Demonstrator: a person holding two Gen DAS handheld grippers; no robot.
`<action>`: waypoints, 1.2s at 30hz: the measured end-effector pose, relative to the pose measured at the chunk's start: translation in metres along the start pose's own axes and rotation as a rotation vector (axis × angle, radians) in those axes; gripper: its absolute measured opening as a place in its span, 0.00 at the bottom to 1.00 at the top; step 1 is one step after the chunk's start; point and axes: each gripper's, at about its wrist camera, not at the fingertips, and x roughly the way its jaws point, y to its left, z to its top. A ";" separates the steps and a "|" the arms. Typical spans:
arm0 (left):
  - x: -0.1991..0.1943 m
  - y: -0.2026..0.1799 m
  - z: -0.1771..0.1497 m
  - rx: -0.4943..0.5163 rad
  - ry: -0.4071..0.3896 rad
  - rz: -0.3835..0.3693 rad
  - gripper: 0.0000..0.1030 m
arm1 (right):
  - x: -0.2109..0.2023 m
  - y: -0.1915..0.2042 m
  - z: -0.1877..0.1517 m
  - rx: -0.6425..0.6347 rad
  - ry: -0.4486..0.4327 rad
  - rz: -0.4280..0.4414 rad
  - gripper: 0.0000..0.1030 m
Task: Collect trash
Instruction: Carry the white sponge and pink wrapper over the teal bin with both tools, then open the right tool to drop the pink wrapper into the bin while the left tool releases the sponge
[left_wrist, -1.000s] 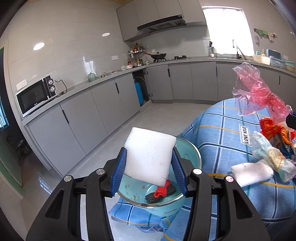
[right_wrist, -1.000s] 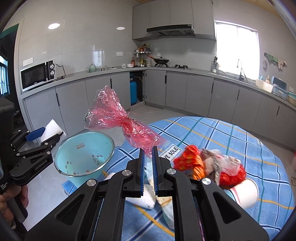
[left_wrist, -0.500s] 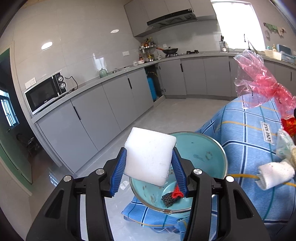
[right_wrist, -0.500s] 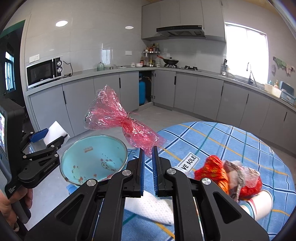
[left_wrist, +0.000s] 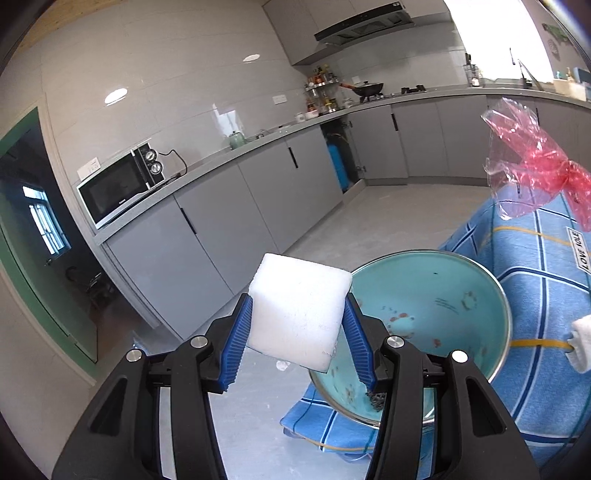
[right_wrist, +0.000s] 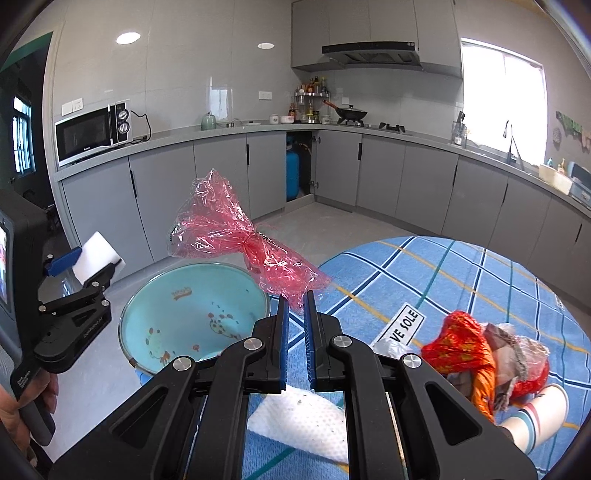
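Both grippers loaded, mid-transfer toward the collection bowl. Left gripper (left_wrist: 297, 341) clamps a white sponge block (left_wrist: 299, 314) between its blue pads; block sticks up and forward of the jaws. The teal enamel bowl (left_wrist: 443, 317) lies just ahead and to the right, below the fingertips, overhanging the edge of the blue checked tablecloth (left_wrist: 539, 295). Right gripper (right_wrist: 295, 314) is nearly closed, pinching the tail of a crumpled red cellophane wrapper (right_wrist: 236, 240), which fans out above the bowl's near rim. Remaining trash sits right of this gripper: orange-red wrappers (right_wrist: 469, 350), a paper cup (right_wrist: 535, 417), a white tissue (right_wrist: 306, 421) beneath the jaws. Judged next: carry wrapper over the bowl centre, then release.
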 end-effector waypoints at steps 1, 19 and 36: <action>0.002 0.001 0.000 0.001 0.002 0.006 0.48 | 0.002 0.001 0.000 0.000 0.004 0.000 0.08; 0.022 -0.001 -0.002 0.018 0.025 0.071 0.49 | 0.040 0.019 0.001 -0.032 0.060 0.010 0.08; 0.024 -0.011 -0.003 0.031 0.016 0.032 0.66 | 0.055 0.018 0.000 -0.035 0.077 0.015 0.32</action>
